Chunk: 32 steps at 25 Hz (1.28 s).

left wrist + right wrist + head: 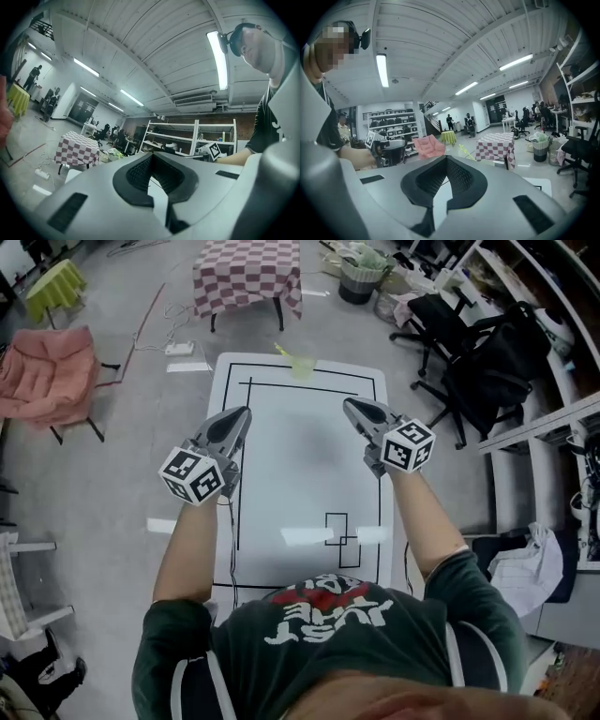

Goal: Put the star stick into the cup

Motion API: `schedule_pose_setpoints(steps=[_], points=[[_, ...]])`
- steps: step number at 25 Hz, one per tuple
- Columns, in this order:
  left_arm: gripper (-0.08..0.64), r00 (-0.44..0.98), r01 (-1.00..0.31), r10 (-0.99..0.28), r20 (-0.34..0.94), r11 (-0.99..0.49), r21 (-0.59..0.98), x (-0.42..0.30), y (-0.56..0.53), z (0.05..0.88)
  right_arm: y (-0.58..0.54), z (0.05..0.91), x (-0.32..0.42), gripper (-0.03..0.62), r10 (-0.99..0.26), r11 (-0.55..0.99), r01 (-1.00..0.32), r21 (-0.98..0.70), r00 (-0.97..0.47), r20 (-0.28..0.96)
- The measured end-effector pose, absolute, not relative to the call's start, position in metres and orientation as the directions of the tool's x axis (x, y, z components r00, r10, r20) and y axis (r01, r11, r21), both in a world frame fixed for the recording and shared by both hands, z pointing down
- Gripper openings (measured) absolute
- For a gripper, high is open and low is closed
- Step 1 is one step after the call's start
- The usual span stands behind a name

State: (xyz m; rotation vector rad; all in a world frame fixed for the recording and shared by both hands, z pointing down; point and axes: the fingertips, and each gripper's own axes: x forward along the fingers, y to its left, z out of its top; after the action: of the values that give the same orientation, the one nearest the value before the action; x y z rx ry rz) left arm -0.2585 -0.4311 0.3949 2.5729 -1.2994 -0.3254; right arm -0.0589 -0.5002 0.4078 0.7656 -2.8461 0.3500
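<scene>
A pale green cup (301, 366) stands at the far edge of the white table (309, 474), with the yellow-green star stick (284, 352) leaning out of it to the left. In the right gripper view the stick (464, 151) shows just past the jaws. My left gripper (246, 412) is shut and empty, held above the table's left side, well short of the cup. My right gripper (349, 404) is also shut with nothing in it, above the right side. In the gripper views, the left gripper (151, 154) and right gripper (446, 158) each show jaws that meet at the tips.
Black lines mark a frame and small boxes on the table. Beyond it stand a checkered table (246, 277), a pink folding chair (47, 371) at left, black office chairs (487, 362) at right and a bin (361, 277). A power strip (178, 349) lies on the floor.
</scene>
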Motion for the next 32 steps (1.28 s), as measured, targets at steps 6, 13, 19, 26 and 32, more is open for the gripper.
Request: schedule_pose_setpoints(steps=[6, 13, 19, 26, 32], points=[[0.008, 0.596, -0.716, -0.797, -0.101, -0.584, 0.383, -0.284, -0.375, 0.373, -0.452, 0.378, -0.075, 0.034, -0.520, 0.814, -0.557, -0.165, -0.826, 0.219], [0.008, 0.665, -0.679, -0.745, -0.043, -0.628, 0.379, -0.285, -0.297, 0.364, -0.379, 0.354, -0.078, 0.032, -0.558, 0.794, -0.589, -0.149, -0.804, 0.205], [0.008, 0.662, -0.690, -0.749, -0.036, -0.627, 0.363, -0.264, -0.258, 0.341, -0.337, 0.336, -0.039, 0.032, -0.575, 0.786, -0.600, -0.149, -0.798, 0.181], [0.008, 0.624, -0.732, -0.781, -0.024, -0.596, 0.330, -0.182, -0.204, 0.322, -0.271, 0.325, 0.028, 0.032, -0.526, 0.821, -0.549, -0.155, -0.834, 0.166], [0.008, 0.582, -0.758, -0.812, -0.027, -0.555, 0.344, -0.093, -0.159, 0.332, -0.214, 0.332, 0.085, 0.032, -0.444, 0.869, -0.472, -0.147, -0.876, 0.188]])
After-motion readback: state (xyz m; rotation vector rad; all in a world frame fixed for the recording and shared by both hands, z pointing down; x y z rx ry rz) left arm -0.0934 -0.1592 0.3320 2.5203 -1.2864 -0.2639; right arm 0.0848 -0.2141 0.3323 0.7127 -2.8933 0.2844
